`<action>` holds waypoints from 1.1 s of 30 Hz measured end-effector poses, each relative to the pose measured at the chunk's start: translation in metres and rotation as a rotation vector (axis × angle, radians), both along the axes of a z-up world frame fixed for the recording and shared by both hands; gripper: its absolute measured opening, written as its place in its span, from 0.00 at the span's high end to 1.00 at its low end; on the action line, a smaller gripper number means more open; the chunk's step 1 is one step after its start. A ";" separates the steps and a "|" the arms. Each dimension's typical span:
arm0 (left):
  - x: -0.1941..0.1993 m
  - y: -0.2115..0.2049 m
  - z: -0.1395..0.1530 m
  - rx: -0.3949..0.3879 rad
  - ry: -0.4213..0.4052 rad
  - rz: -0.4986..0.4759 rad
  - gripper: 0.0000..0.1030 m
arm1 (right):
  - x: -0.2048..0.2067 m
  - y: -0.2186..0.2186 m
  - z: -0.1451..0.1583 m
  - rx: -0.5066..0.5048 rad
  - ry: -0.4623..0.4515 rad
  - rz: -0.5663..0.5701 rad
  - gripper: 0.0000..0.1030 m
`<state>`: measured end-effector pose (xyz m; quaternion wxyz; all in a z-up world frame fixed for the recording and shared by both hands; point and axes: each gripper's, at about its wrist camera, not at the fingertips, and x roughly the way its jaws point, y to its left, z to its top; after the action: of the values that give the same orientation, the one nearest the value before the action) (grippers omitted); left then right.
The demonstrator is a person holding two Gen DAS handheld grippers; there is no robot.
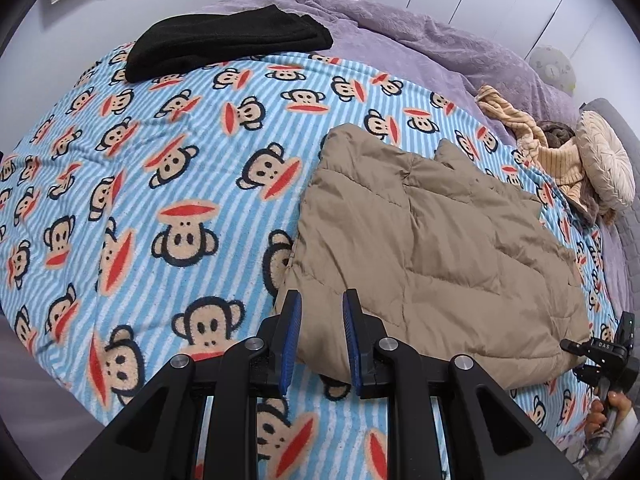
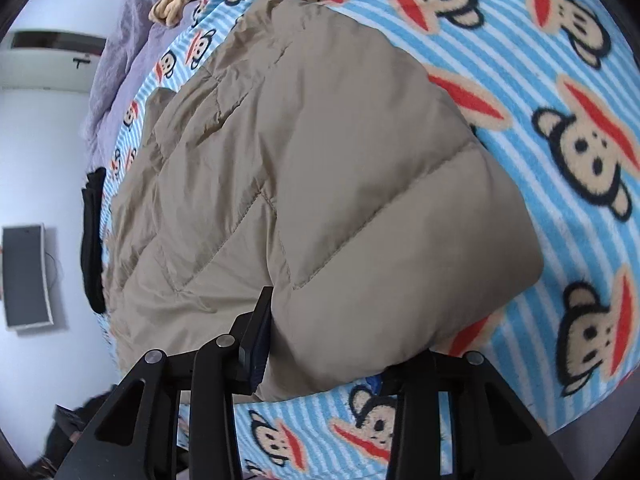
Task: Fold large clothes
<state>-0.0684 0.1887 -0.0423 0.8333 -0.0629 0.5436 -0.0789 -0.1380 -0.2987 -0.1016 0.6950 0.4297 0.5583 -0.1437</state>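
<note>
A tan quilted jacket (image 1: 432,248) lies folded into a rough rectangle on the blue striped monkey-print blanket (image 1: 160,184). My left gripper (image 1: 320,304) hovers over the jacket's near left corner. Its blue pads (image 1: 294,320) stand slightly apart with nothing pinched between them. In the right wrist view the jacket (image 2: 320,160) fills the frame, and its puffy near corner bulges between the fingers of my right gripper (image 2: 324,336). The left finger (image 2: 260,328) presses against the fabric; the other is hidden under it. From the left wrist view the right gripper (image 1: 588,354) sits at the jacket's near right corner.
A folded black garment (image 1: 228,44) lies at the far side of the bed, with a purple fleece blanket (image 1: 420,32) behind it. A yellow knit (image 1: 532,136) and a round cushion (image 1: 608,164) sit at the right. A person's hand (image 1: 600,416) holds the right gripper.
</note>
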 end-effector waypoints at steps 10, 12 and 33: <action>0.013 -0.023 -0.101 0.118 0.215 -0.063 0.78 | -0.001 -0.024 -0.022 0.070 0.074 -0.095 0.43; 0.014 -0.024 -0.098 0.126 0.225 -0.058 0.78 | -0.009 -0.023 -0.017 0.050 0.098 -0.091 0.36; -0.030 -0.098 -0.012 0.168 0.105 -0.067 0.00 | -0.014 0.059 0.048 0.016 0.029 0.147 0.23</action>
<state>-0.0982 0.0903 -0.0547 0.8030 0.0214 0.5929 -0.0571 -0.1517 -0.2393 -0.0540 0.6920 0.3910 0.5995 -0.0943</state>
